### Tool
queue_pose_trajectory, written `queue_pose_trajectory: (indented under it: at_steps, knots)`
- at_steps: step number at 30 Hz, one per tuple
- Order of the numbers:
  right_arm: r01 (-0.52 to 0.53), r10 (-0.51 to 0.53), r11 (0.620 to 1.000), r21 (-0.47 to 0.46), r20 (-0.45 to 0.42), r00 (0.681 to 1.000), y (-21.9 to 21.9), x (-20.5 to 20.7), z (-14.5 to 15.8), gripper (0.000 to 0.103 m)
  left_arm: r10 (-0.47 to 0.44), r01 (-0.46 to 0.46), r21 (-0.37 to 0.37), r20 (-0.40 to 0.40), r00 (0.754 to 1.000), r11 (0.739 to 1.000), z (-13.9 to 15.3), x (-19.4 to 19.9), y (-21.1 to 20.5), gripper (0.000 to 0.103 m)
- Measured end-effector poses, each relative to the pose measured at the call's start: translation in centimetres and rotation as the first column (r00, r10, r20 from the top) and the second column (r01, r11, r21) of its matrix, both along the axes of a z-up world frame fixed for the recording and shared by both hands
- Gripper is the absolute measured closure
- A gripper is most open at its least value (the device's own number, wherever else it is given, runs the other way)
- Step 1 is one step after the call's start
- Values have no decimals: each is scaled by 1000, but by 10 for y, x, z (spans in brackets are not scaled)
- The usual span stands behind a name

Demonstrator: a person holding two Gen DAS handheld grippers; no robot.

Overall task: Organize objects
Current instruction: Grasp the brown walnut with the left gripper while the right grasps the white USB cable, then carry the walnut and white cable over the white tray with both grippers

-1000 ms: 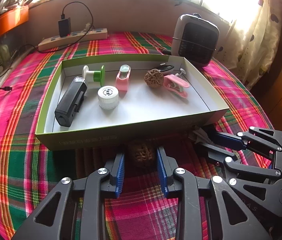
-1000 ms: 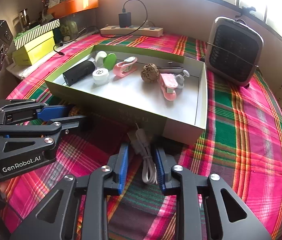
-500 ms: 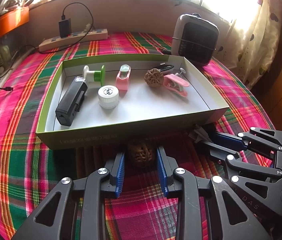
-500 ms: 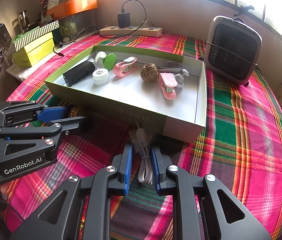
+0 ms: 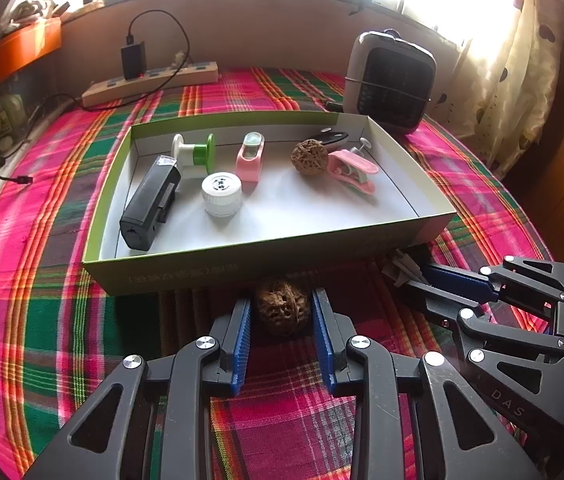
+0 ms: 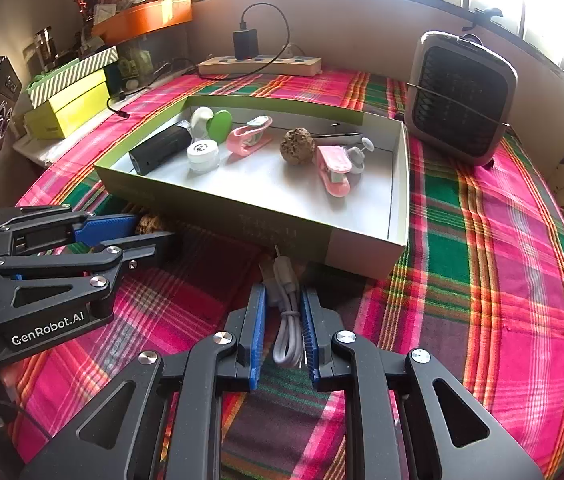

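A shallow green-edged box (image 5: pixel 266 258) (image 6: pixel 397 184) holds several small items: a black case (image 5: pixel 150 202), a white cap (image 5: pixel 221 193), a spool (image 5: pixel 196 154), a walnut (image 5: pixel 309 157) and pink clips (image 5: pixel 351 168). A second walnut (image 5: pixel 282 310) (image 6: pixel 150 224) lies on the plaid cloth in front of the box, between the fingers of my left gripper (image 5: pixel 282 304) (image 6: pixel 150 232), which close on its sides. My right gripper (image 6: pixel 283 300) (image 5: pixel 405 276) is shut on a coiled white USB cable (image 6: pixel 287 320) near the box's front corner.
A grey heater (image 5: pixel 387 82) (image 6: pixel 461 96) stands behind the box at right. A power strip (image 5: pixel 150 82) (image 6: pixel 260 65) with a charger lies at the back. Yellow and striped boxes (image 6: pixel 70 96) sit at far left. A curtain (image 5: pixel 513 60) hangs at right.
My right gripper's fingers have closed in on the white cable. My left gripper's fingers have narrowed slightly onto the walnut. Nothing has left the cloth.
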State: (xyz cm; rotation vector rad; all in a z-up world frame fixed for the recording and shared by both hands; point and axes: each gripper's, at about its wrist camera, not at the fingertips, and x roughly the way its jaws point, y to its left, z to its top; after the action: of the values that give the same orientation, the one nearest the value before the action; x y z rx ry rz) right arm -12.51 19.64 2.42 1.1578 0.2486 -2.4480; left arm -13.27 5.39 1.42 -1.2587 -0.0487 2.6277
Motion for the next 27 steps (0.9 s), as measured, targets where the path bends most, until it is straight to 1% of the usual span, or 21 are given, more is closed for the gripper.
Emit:
queue_pose_trajectory:
  at_steps: [4, 17, 27]
  knots:
    - [-2, 2, 1000, -9, -10, 1000, -1, 3, 4, 85, 1, -1, -18, -19, 1000, 1000, 5, 4, 1, 76]
    - [0, -1, 1000, -30, -44, 999, -2, 8, 19, 85, -3, 2, -19, -60, 998, 1000, 19, 9, 0, 76]
    - [-4, 0, 999, -52, -78, 997, -2, 1, 36, 85, -5, 4, -18, -93, 996, 1000, 33, 4, -1, 76]
